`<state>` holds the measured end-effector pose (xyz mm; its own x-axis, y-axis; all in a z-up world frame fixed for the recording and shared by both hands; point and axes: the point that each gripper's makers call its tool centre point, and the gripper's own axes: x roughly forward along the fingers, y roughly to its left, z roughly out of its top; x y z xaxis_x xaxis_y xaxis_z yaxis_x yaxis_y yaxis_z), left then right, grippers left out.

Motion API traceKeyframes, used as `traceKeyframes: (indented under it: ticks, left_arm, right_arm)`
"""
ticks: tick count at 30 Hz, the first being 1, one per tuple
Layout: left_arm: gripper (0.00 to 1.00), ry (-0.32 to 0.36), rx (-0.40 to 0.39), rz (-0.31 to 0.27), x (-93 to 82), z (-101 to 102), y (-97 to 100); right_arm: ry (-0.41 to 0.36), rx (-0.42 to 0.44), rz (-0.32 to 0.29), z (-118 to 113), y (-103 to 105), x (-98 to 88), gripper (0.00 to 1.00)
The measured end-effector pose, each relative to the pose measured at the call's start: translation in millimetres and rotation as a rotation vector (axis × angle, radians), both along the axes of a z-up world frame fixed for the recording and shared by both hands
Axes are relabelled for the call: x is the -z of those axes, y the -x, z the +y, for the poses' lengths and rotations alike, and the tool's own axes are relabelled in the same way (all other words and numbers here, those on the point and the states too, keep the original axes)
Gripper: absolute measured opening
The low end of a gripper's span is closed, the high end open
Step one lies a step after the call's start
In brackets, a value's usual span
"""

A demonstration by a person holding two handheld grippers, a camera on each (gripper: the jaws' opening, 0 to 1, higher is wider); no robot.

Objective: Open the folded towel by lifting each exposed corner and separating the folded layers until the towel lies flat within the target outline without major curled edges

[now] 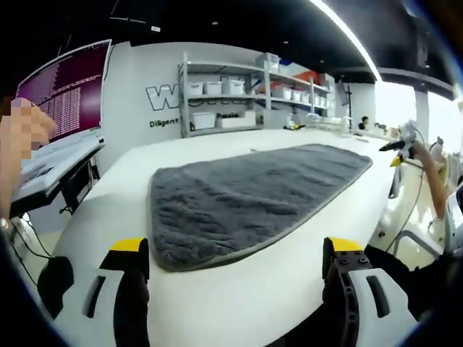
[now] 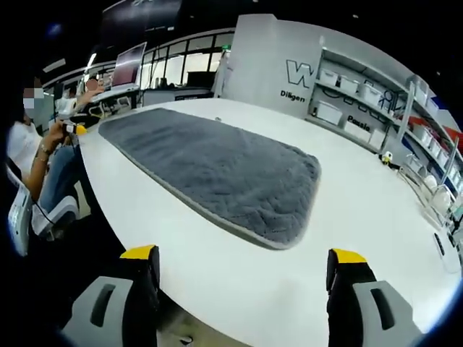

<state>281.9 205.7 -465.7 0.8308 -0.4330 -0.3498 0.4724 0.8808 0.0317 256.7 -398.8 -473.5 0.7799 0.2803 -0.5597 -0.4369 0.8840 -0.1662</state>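
A grey fluffy towel (image 1: 253,199) lies spread flat on the white table (image 1: 239,296), its near edge a little beyond my left gripper (image 1: 237,253), which is open with nothing between its yellow-tipped jaws. From the other side the same towel (image 2: 217,170) stretches away to the left, and my right gripper (image 2: 242,259) is open and held back over the table's near edge. No target outline is visible on the table. In the left gripper view the other gripper (image 1: 400,150) shows at far right, held in a person's hand.
Shelves with white bins (image 1: 231,101) stand against the back wall. A monitor (image 1: 65,90) sits at the left. A person (image 2: 32,155) sits at the table's left end in the right gripper view. Small items (image 2: 388,157) lie on the table's far right.
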Motion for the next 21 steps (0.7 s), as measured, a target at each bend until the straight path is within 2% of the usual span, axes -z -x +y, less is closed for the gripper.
traceKeyframes:
  ticks: [2,5,11,17,21]
  left_arm:
    - [0.98,0.004,0.007,0.005,1.7,-2.4,0.5]
    - [0.98,0.020,0.020,0.014,3.5,-5.4,1.7]
    - [0.97,0.026,0.005,0.010,3.2,-2.1,0.6]
    - [0.97,0.040,0.023,0.011,1.9,-8.8,1.0]
    - [0.97,0.044,0.030,0.009,2.0,-13.4,0.7]
  right_arm:
    - [-0.031,0.030,-0.022,-2.5,-4.0,-4.6,0.98]
    - [-0.055,0.028,-0.026,-2.1,-4.3,-6.3,0.98]
    - [-0.042,0.032,-0.026,-5.5,-4.0,-7.1,0.98]
    - [-0.039,0.026,-0.017,-4.6,-2.0,-3.3,0.98]
    - [-0.083,0.038,-0.039,-2.3,-3.2,-5.7,0.98]
